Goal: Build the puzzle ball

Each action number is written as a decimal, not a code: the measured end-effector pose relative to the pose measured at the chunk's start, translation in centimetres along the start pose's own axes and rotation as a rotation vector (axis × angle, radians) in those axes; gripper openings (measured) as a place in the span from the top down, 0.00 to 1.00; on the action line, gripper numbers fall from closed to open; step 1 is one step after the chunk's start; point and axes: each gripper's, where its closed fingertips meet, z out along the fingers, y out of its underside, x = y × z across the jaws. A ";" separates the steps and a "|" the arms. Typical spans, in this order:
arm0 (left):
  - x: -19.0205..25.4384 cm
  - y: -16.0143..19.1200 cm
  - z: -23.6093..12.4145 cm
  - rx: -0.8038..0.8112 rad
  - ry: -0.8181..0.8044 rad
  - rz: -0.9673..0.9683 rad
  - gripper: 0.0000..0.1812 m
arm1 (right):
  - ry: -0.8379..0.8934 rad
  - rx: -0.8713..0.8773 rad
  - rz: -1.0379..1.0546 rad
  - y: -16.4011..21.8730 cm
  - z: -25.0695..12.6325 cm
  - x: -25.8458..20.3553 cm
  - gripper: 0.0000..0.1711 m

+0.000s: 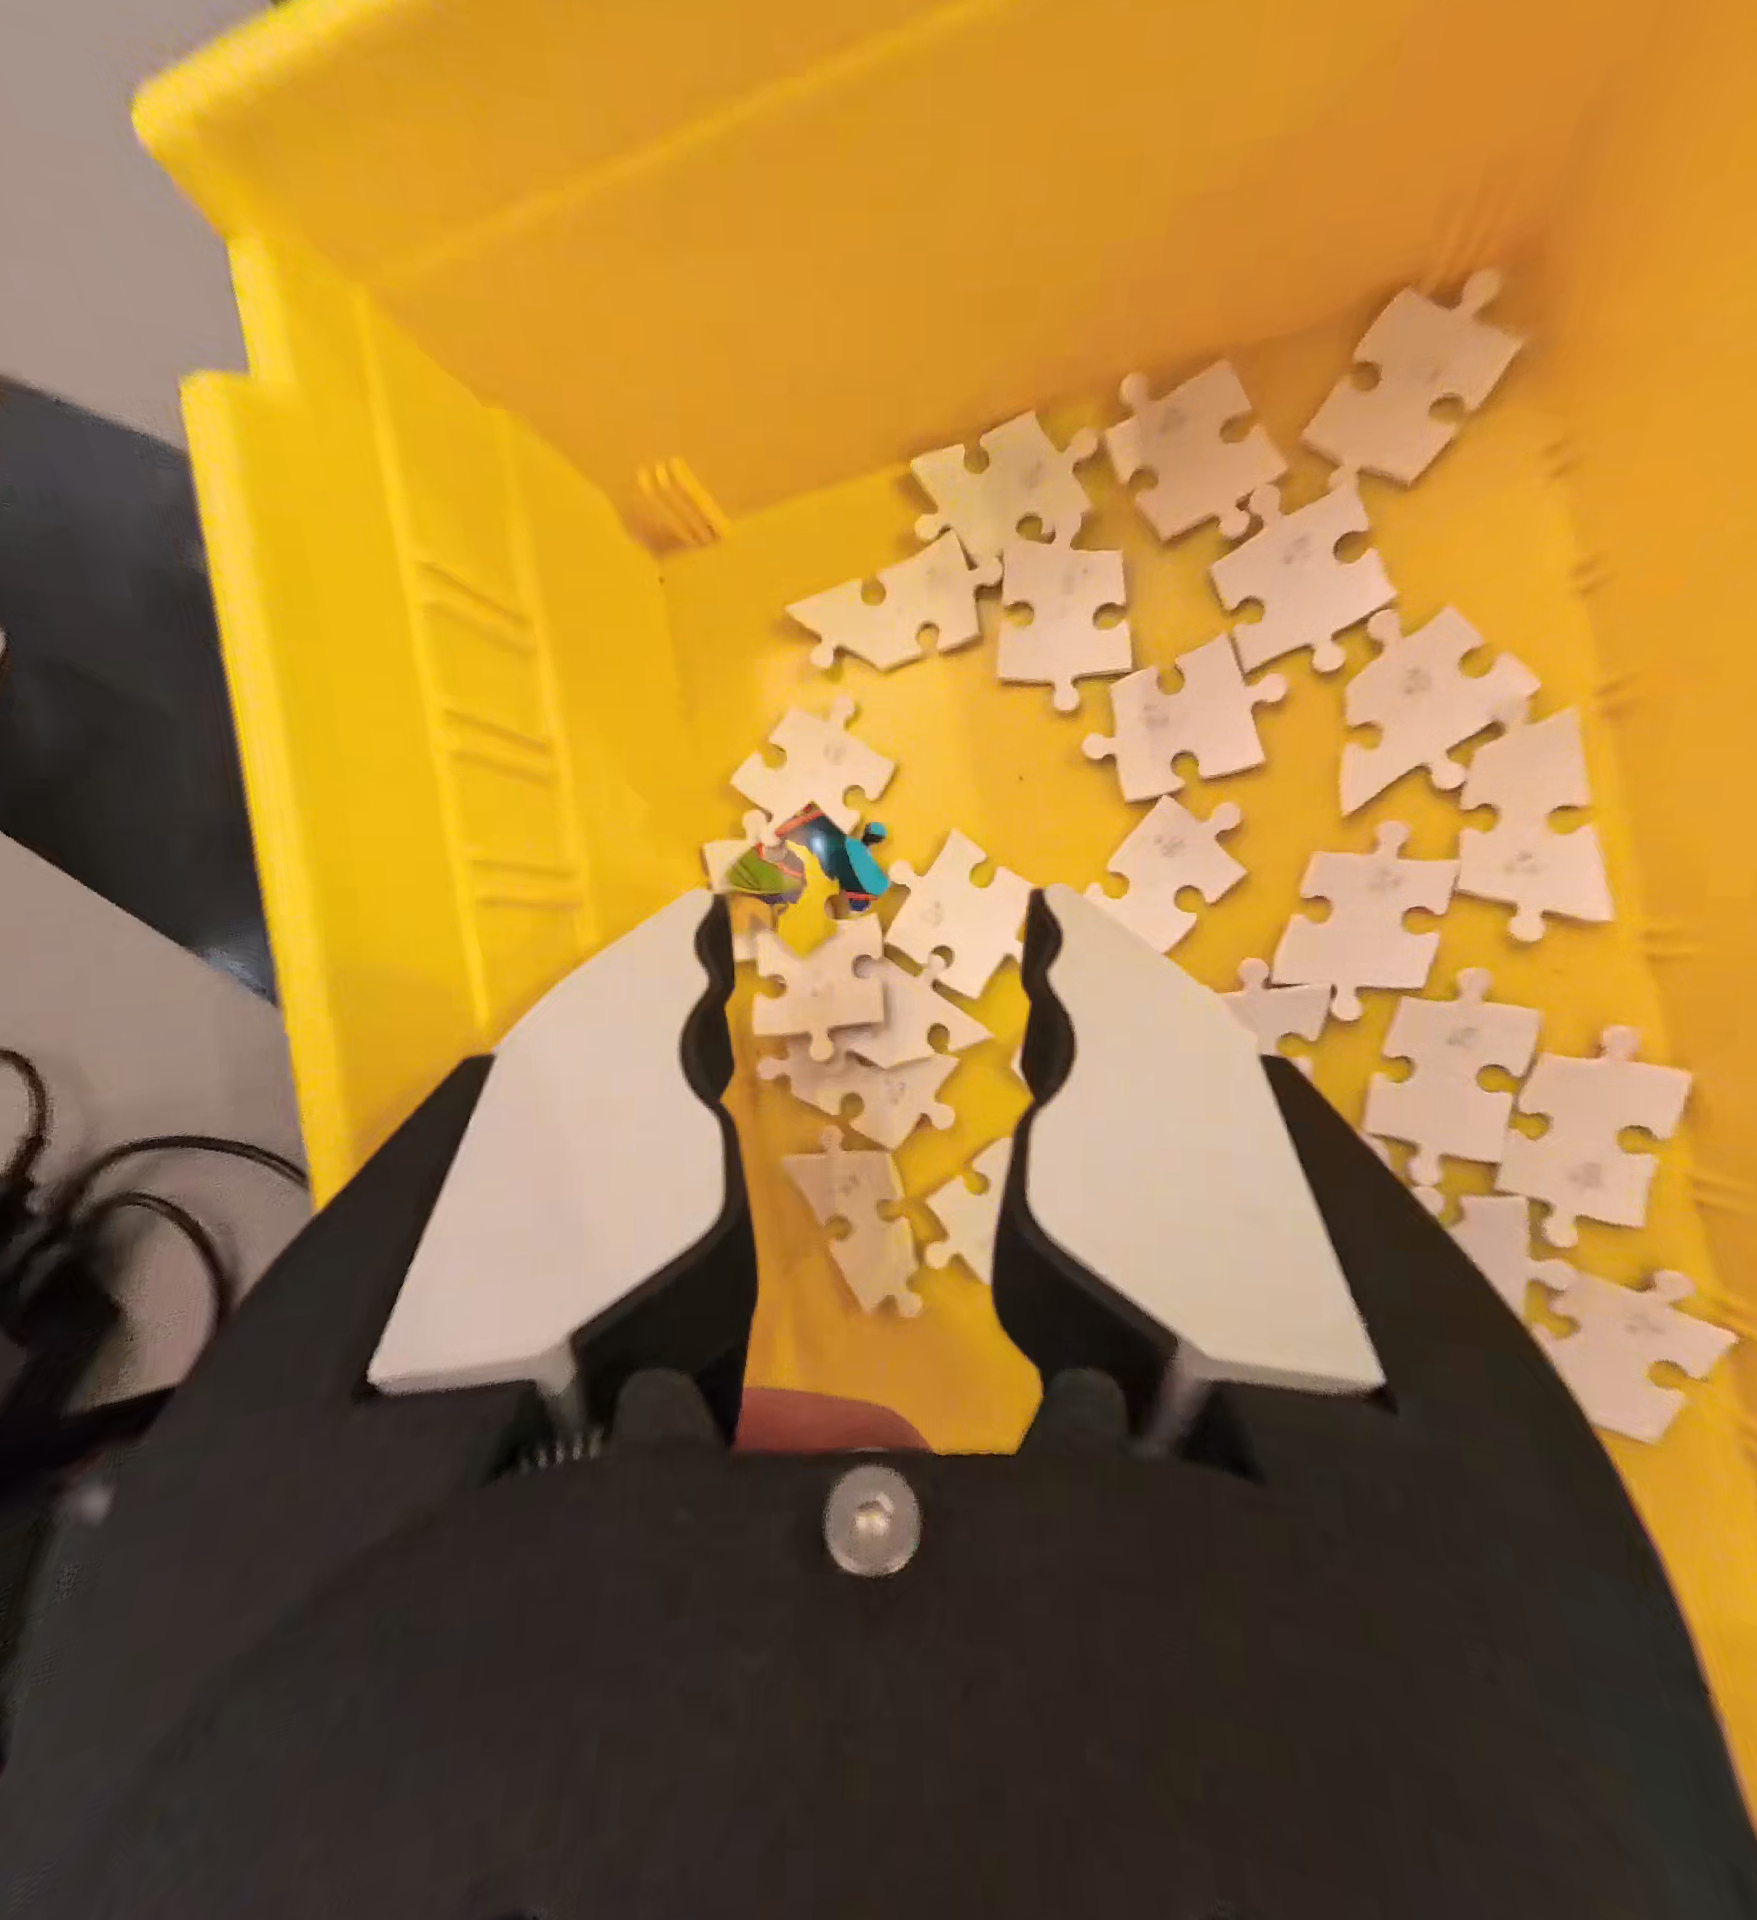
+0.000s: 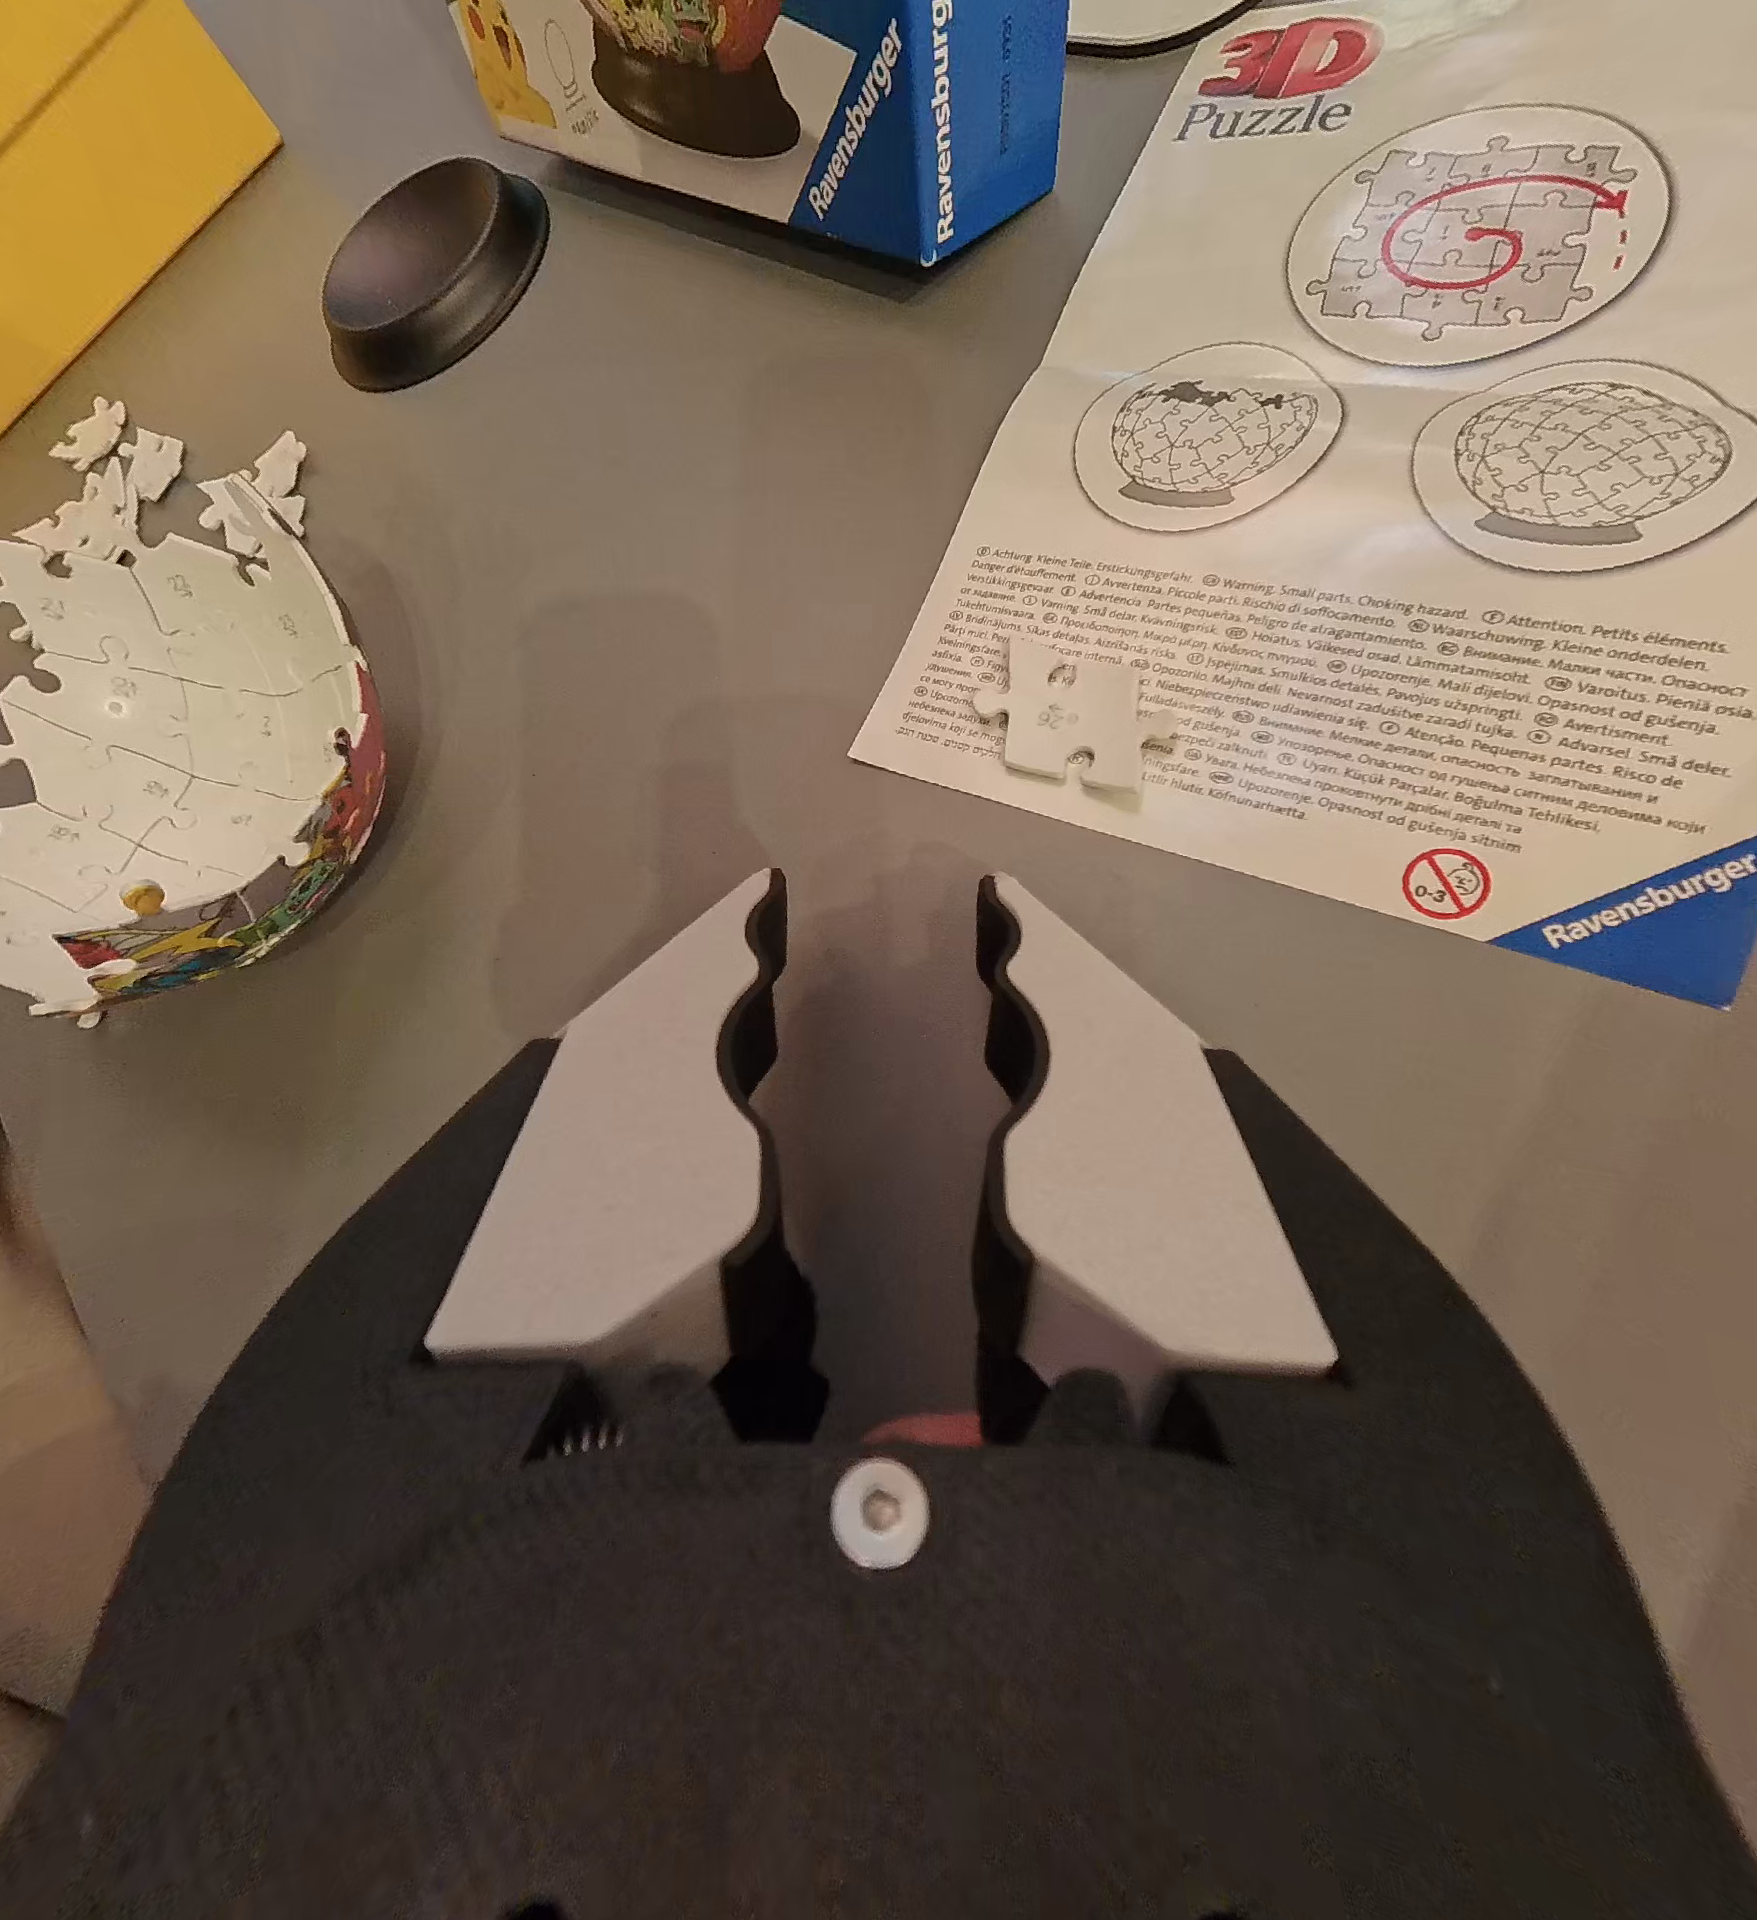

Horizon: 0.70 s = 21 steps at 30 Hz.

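In the left wrist view my left gripper (image 1: 872, 904) is open and empty inside a yellow bin (image 1: 853, 312), above a small pile of white puzzle pieces (image 1: 822, 987). Several more white pieces (image 1: 1300, 582) lie face down on the bin floor, and one piece (image 1: 832, 862) shows its coloured side. In the right wrist view my right gripper (image 2: 879, 883) is open and empty above the grey table (image 2: 697, 520). The half-built puzzle ball (image 2: 157, 727) lies at the left, white inside facing up. A single white piece (image 2: 1071, 717) rests on the instruction sheet (image 2: 1425, 520).
A black round stand (image 2: 438, 270) sits on the table behind the ball. The blue puzzle box (image 2: 801, 94) stands at the back. The yellow bin's corner (image 2: 53, 208) shows at the top left. Black cables (image 1: 74, 1195) and a dark object (image 1: 95, 665) lie left of the bin. The gap from one gripper's tips to the other's is roughly 60 cm.
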 end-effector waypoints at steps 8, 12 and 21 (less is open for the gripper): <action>0.0 1.7 2.5 -0.073 -0.038 -0.085 0.71 | -0.012 -0.003 -0.007 0.1 0.0 -0.2 0.79; -0.4 0.8 3.7 -0.072 -0.029 -0.160 0.71 | -0.017 -0.002 -0.011 0.1 0.0 -0.3 0.79; -1.5 0.8 4.2 -0.046 -0.087 -0.221 0.82 | -0.036 0.014 -0.009 -0.1 -0.2 -0.5 0.79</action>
